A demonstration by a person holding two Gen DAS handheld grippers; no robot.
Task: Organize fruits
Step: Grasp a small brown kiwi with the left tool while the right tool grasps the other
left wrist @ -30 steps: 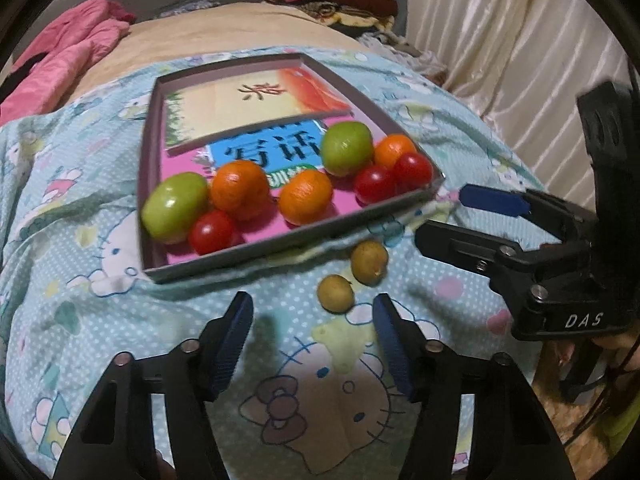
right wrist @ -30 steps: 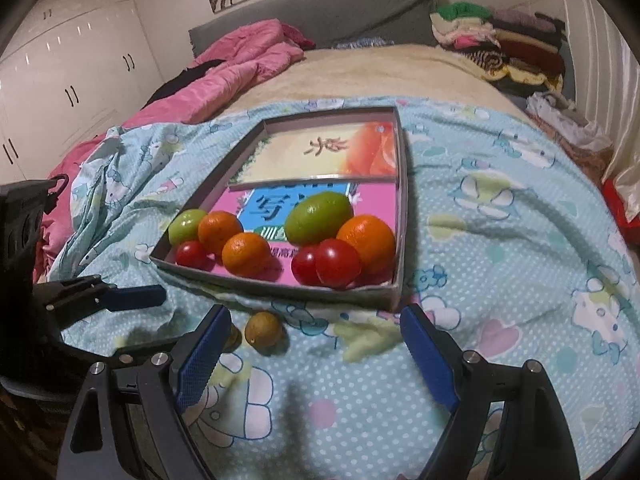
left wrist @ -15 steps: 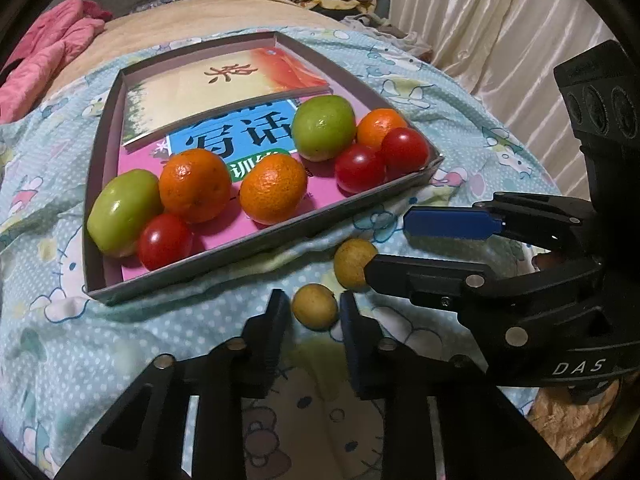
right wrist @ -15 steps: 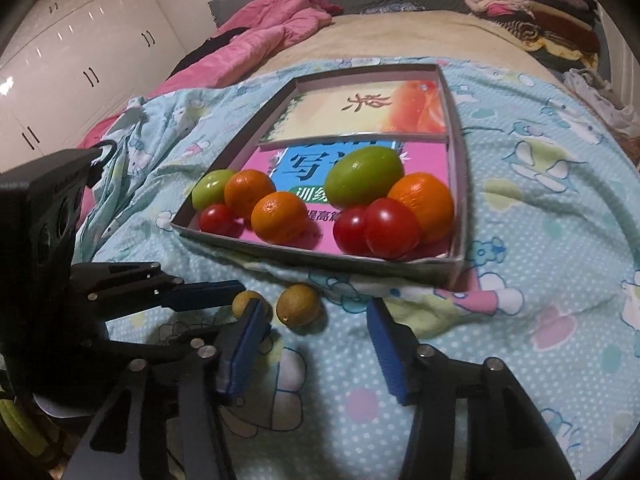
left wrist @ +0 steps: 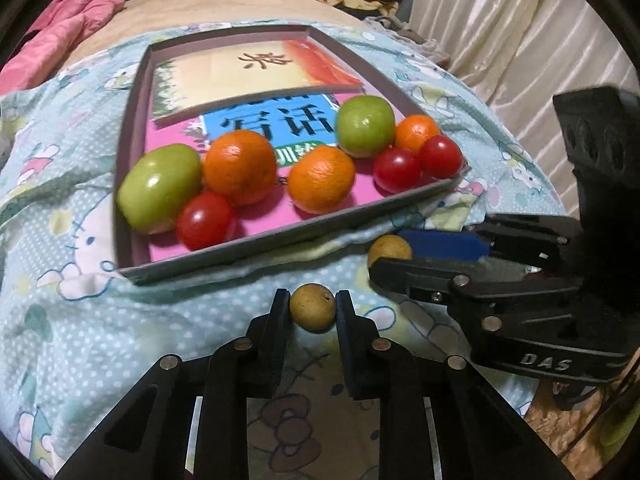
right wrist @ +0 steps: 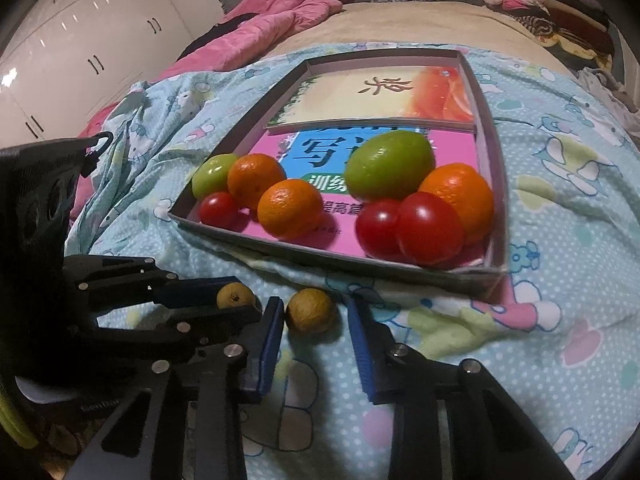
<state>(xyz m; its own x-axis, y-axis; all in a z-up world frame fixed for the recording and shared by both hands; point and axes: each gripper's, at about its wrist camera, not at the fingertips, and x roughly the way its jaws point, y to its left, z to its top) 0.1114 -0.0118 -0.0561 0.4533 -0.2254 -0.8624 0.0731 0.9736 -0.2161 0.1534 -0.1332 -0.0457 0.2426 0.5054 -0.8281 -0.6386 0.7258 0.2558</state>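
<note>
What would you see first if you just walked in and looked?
Bright oranges, tomatoes and green fruits crowd the near end of the grey tray on the cartoon blanket. Just in front, the left gripper pinches one small brown fruit. The right gripper, its jaws just closing, has the other brown fruit between its fingers.

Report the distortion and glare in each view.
Left wrist view: the fisheye bows the tray walls, the corners go black, and glare sits on the green fruit. Right wrist view: same bowing, with bright spots on the wardrobe doors and the tomato.
</note>
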